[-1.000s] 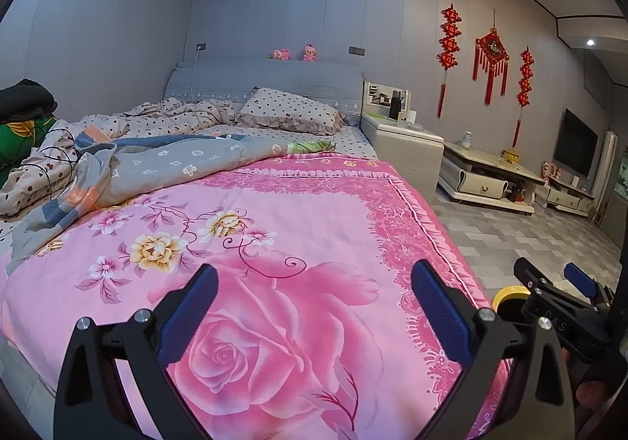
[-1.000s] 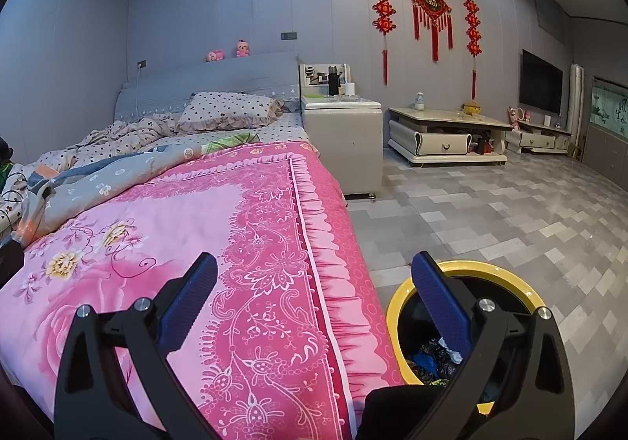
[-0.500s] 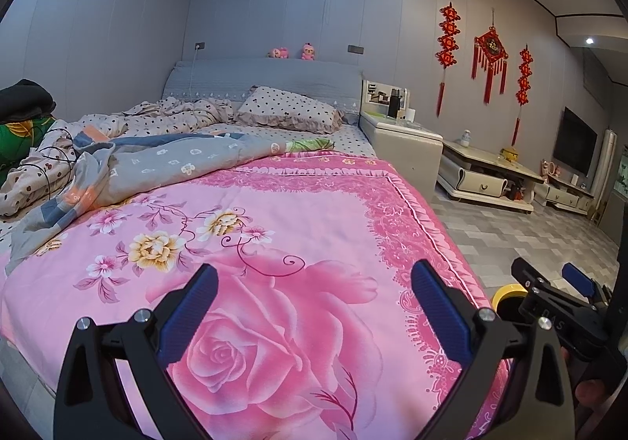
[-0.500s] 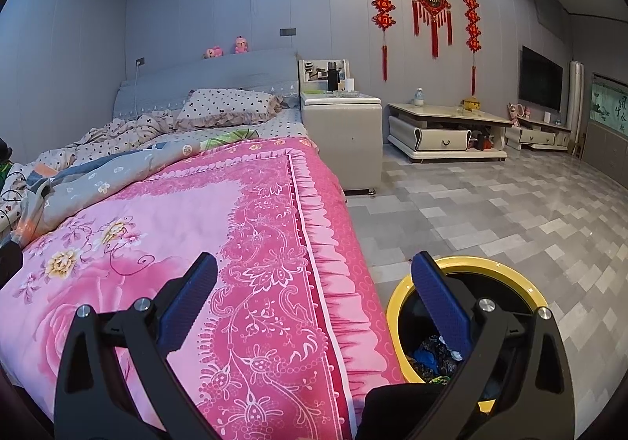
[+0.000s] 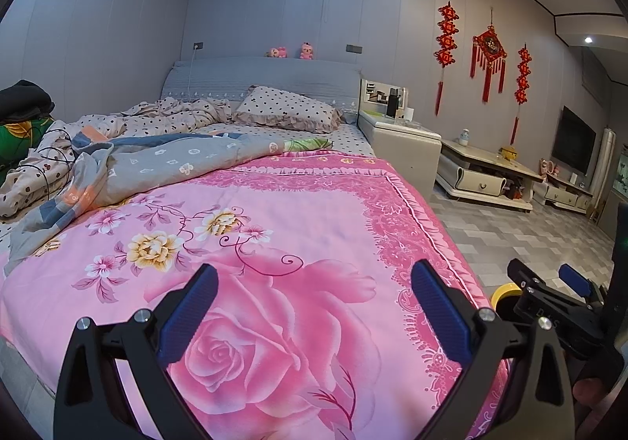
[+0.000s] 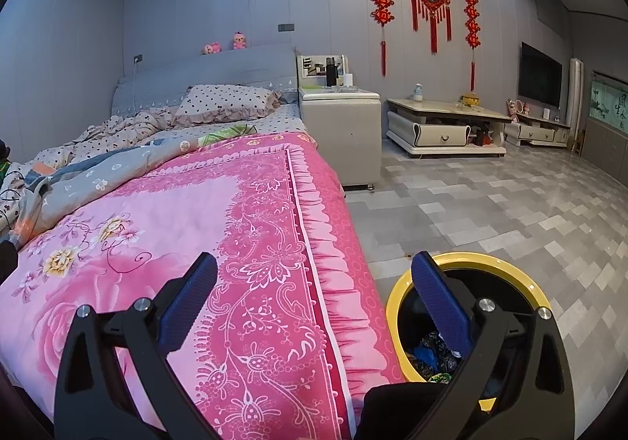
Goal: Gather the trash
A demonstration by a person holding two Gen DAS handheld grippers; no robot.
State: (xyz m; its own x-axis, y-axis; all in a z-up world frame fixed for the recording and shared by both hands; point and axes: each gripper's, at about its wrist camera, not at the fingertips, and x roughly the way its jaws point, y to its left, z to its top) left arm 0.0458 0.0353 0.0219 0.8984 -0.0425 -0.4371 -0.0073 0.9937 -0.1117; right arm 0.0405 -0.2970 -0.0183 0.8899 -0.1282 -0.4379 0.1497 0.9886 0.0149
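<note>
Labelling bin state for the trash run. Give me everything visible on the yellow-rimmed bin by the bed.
The bin is round, with a glossy yellow rim and a dark inside that looks lined in black. It stands upright on the grey tiled floor, close beside the pink bedspread's hanging frill; contact cannot be judged. Open-topped, no lid seen. Blue and dark crumpled trash lies at the bottom. The open right gripper partly hides it. The left wrist view shows only a sliver of rim.

grippers: 2, left gripper (image 5: 314, 306) and right gripper (image 6: 314, 306) | bed (image 5: 274, 243): 1 | pillow (image 5: 288, 108): 1 | pink toys (image 5: 290, 51) on the headboard: 2 | red wall hangings (image 6: 429, 4): 3 | yellow bin (image 6: 471, 263): 1 | TV (image 6: 539, 73): 1
</note>
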